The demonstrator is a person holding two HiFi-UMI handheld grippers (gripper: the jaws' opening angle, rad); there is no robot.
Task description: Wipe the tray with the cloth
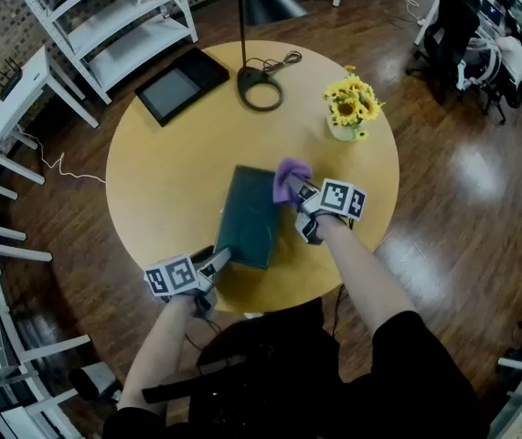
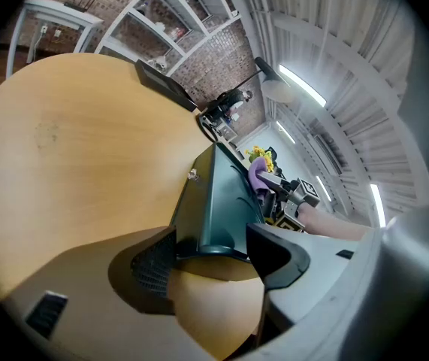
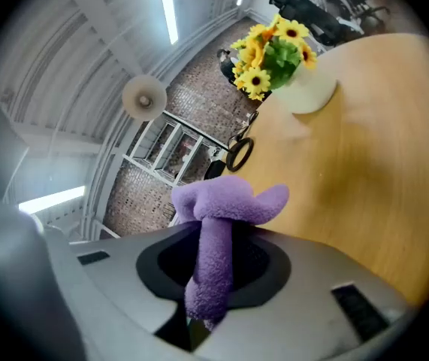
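My left tool (image 1: 217,262) pinches the near end of the dark green rectangular tray (image 1: 247,213); my right tool (image 1: 299,193), clamping the purple fleece cloth (image 1: 290,174), should next wipe across it

- My head camera looks steeply down from well above and takes in the whole round table (image 1: 142,172), with the left gripper (image 1: 222,258) and the right gripper (image 1: 295,190) at the near side.
- The left gripper's camera sits low over the tabletop, looking along its jaws, very near the tray (image 2: 222,201).
- The right gripper's camera is rolled and looks across the table, with the cloth (image 3: 216,239) close to the lens.
- All three views share the sunflowers (image 1: 352,106). The left gripper view also catches the right gripper and the cloth.
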